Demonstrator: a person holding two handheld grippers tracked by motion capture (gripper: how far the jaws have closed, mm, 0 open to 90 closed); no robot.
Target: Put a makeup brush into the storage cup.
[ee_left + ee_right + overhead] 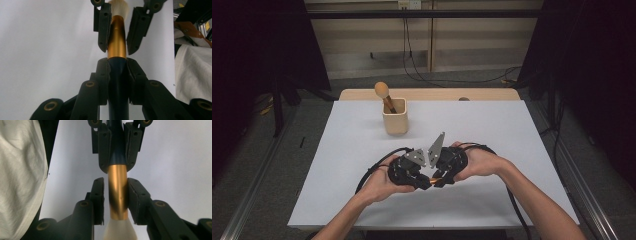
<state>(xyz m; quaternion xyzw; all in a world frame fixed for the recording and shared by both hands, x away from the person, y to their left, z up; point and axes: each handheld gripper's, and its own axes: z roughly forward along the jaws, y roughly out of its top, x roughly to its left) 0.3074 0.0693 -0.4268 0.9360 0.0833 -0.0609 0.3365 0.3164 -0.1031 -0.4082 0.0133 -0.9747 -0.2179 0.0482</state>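
Makeup brush (117, 47) spans the two grippers above the near-centre desk (492, 130): left gripper (118, 65) fingers clamp its dark handle, right gripper (115, 195) fingers slackened around the gold ferrule, likely a handover toward the far-left wooden holder (395, 122).

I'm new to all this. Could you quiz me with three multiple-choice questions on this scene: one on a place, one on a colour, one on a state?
1. Where does the spare brush stand?
A. in the cup
B. flat on the table
C. on the floor
2. What colour is the held brush's metal band?
A. silver
B. gold
C. red
3. On the left gripper, the jaws are:
A. wide open
B. shut on the dark handle
C. holding the cup
Answers: A, its head sticks out of the cup; B, the band shines gold; B, both jaws press the handle.
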